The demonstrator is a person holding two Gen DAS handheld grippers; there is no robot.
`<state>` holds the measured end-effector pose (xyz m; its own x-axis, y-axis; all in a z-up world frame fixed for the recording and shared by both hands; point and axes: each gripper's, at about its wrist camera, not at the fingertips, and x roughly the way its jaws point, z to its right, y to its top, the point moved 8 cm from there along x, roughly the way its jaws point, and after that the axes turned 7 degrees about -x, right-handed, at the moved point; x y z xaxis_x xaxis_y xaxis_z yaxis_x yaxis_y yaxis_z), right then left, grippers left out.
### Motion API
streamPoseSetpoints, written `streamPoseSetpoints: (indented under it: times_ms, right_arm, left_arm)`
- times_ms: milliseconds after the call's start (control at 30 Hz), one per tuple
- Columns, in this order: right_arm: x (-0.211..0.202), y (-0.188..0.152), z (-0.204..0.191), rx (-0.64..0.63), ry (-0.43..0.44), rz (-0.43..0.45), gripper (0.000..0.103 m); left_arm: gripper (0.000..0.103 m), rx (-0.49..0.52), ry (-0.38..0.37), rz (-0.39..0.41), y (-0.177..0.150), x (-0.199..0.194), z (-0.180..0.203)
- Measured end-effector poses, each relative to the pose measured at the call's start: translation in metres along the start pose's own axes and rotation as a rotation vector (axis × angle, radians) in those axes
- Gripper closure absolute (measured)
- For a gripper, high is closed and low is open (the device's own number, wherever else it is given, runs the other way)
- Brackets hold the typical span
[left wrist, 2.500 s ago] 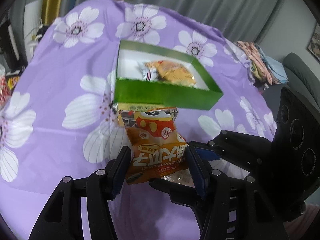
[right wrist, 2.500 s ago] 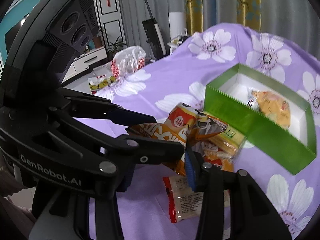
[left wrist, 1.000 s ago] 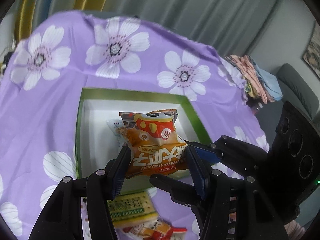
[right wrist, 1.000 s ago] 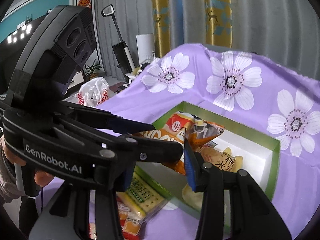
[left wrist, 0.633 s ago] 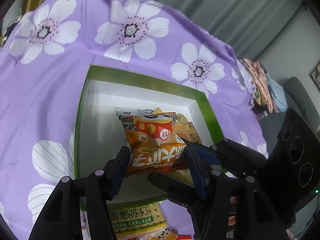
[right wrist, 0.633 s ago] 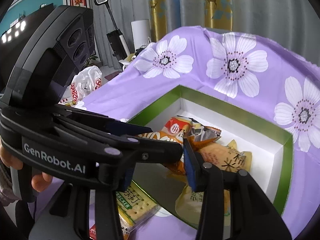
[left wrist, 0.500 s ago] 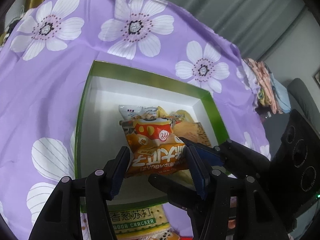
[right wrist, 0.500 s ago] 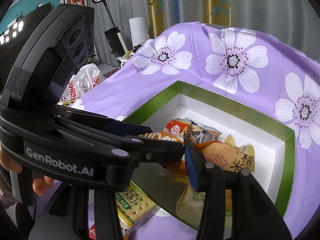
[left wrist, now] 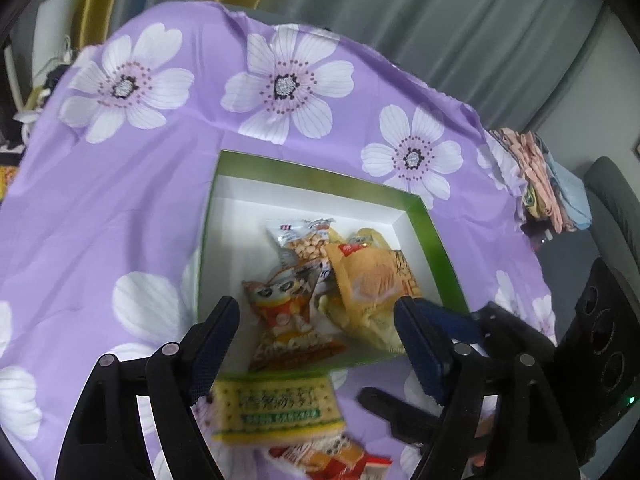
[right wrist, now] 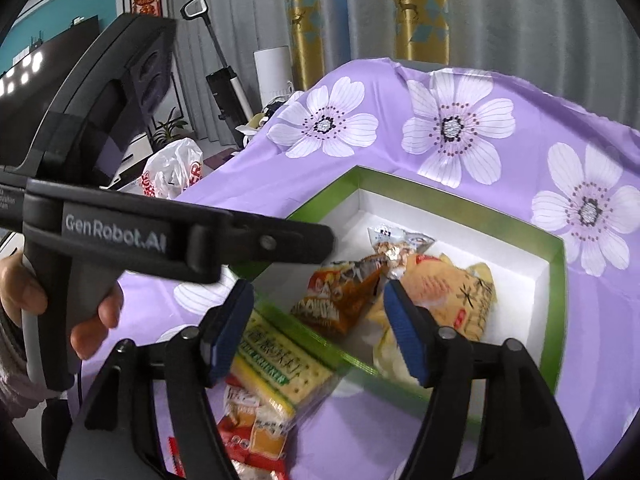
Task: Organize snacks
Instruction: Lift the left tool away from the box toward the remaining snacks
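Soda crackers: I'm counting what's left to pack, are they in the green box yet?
No, the soda crackers lie on the purple cloth outside the green box.

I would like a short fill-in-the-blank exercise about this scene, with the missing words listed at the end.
1. The orange snack bag lies inside the ____ box.
2. The cracker packet lies ____ the box, on the cloth.
3. The cloth is purple with white ____.
4. The left gripper and the right gripper are opening, and neither one ____ a snack.

Missing words: green; outside; flowers; holds
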<state>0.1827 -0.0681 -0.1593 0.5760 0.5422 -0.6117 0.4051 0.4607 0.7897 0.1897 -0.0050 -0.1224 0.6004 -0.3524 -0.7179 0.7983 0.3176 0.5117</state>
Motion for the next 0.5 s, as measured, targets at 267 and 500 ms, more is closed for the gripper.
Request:
streamPoseSetpoints:
  times_ms: [267,500]
  right_arm:
    - [-0.046,-0.021,-0.003,0.08,-0.112,-0.016,0.014]
    - [-0.077,-0.037,-0.014,0.132,-0.134,-0.028,0.007]
  left_arm:
    - [0.022,-0.008,0.047,0.012,-0.036,-0.034,-0.006]
    - [0.003,-0.011,0.04,-0.028,-0.08,-0.048,-0.004]
